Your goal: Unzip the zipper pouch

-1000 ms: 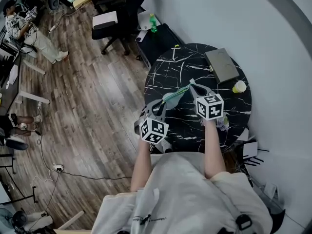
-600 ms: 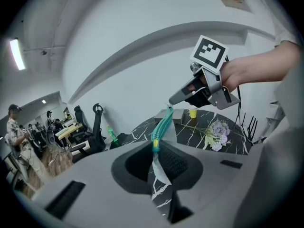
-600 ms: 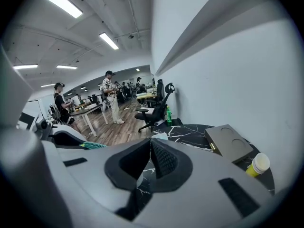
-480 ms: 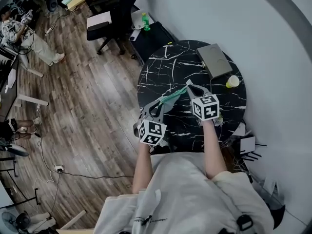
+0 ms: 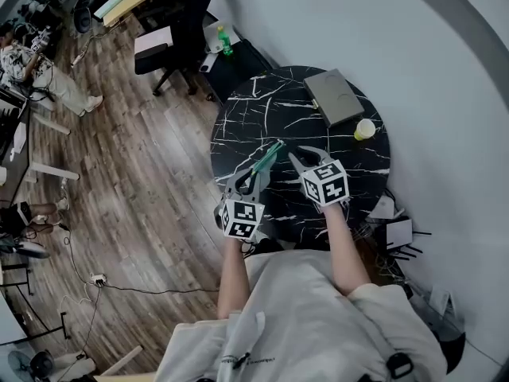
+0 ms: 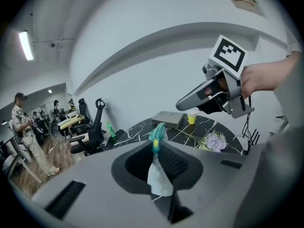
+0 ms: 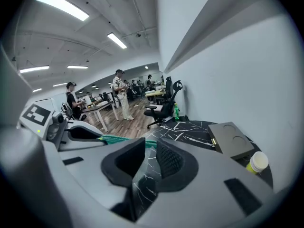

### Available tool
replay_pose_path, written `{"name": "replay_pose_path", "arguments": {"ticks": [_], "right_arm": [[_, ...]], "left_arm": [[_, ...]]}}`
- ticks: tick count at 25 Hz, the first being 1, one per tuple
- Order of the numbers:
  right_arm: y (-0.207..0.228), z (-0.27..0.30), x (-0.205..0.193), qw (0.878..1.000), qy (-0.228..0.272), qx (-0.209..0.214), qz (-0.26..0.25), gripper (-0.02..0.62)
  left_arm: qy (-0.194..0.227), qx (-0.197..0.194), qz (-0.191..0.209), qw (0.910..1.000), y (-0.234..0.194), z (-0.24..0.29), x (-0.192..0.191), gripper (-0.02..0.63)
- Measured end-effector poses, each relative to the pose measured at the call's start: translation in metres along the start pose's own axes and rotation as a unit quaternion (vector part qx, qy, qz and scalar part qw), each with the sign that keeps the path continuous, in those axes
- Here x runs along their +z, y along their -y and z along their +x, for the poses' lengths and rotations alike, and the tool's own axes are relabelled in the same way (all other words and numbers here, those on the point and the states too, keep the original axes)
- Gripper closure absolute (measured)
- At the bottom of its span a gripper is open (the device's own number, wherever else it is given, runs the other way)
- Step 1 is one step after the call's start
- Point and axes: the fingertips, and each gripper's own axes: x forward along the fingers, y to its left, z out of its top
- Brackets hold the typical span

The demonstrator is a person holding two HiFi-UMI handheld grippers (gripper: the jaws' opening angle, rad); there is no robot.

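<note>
The teal zipper pouch (image 5: 270, 153) hangs over the black marble table (image 5: 262, 110), held at one end only. My left gripper (image 5: 254, 170) is shut on it. In the left gripper view the pouch (image 6: 157, 134) stands pinched between the pads, its pale lower part drooping below them. My right gripper (image 5: 294, 157) is just right of the pouch's free end and apart from it, its jaws opening. In the right gripper view only the table shows between its jaws (image 7: 149, 148), while the pouch (image 7: 118, 139) lies beyond the left jaw. The right gripper (image 6: 183, 103) hovers up right in the left gripper view.
A grey box (image 5: 334, 96) and a yellow cup (image 5: 365, 129) sit at the table's far right. A small bunch of flowers (image 6: 214, 140) lies near the right edge. An office chair (image 5: 171, 34) and a green bottle (image 5: 226, 40) stand beyond the table, with wooden floor to the left.
The right gripper has let go of the pouch's far end and drawn back a little. The pouch now hangs from the left gripper alone.
</note>
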Motion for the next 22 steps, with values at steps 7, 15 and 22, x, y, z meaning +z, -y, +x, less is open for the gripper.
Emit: {"name": "replay_pose_path", "arguments": {"ticks": [7, 15, 22], "right_arm": [[-0.030, -0.019, -0.011, 0.996, 0.022, 0.082, -0.012, 0.511], [-0.027, -0.042, -0.024, 0.994, 0.034, 0.100, -0.015, 0.513], [-0.017, -0.057, -0.032, 0.994, 0.043, 0.104, -0.015, 0.517]], "left_arm": [[0.000, -0.004, -0.068, 0.9976, 0.013, 0.005, 0.005, 0.555], [0.012, 0.010, -0.091, 0.9957, 0.034, 0.007, 0.026, 0.555], [0.029, 0.029, -0.124, 0.9914, 0.046, 0.004, 0.038, 0.555]]}}
